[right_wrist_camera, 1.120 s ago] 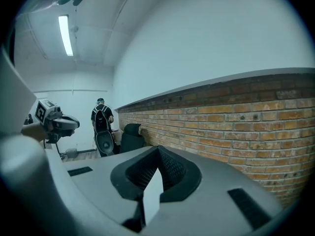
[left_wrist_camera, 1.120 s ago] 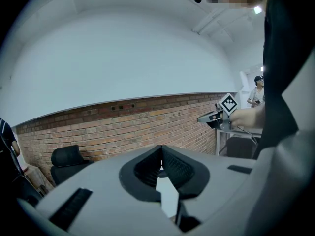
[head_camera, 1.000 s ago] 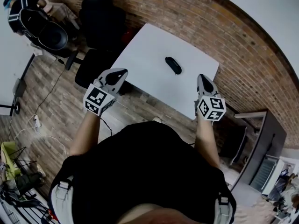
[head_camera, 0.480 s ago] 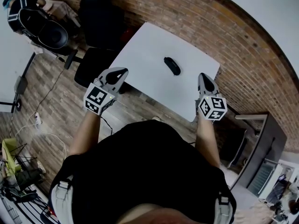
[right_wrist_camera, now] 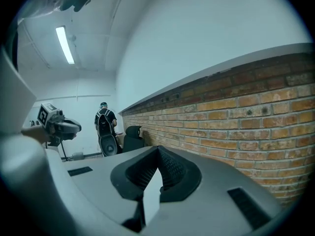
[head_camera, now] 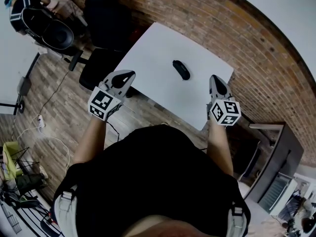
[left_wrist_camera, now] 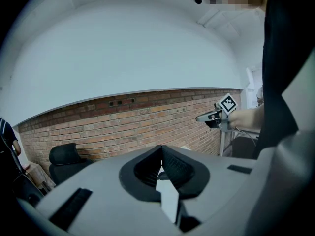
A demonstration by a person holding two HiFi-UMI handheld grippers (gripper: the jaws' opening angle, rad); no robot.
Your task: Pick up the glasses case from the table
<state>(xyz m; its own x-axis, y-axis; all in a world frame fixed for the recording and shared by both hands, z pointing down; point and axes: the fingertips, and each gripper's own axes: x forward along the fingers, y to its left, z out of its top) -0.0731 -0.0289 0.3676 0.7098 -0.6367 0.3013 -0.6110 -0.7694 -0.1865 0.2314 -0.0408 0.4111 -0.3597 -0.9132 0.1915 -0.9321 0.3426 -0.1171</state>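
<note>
White table (head_camera: 148, 65), glasses case (head_camera: 181, 69) seemingly off edges

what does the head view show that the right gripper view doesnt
Only the head view: the dark glasses case, and the right gripper seen from outside with its marker cube. Only the right gripper view: the ceiling light strip, and that gripper's tongs seen close up, shut tip to tip with nothing between them. Both: the brick wall, the left gripper and the black chair.
</note>
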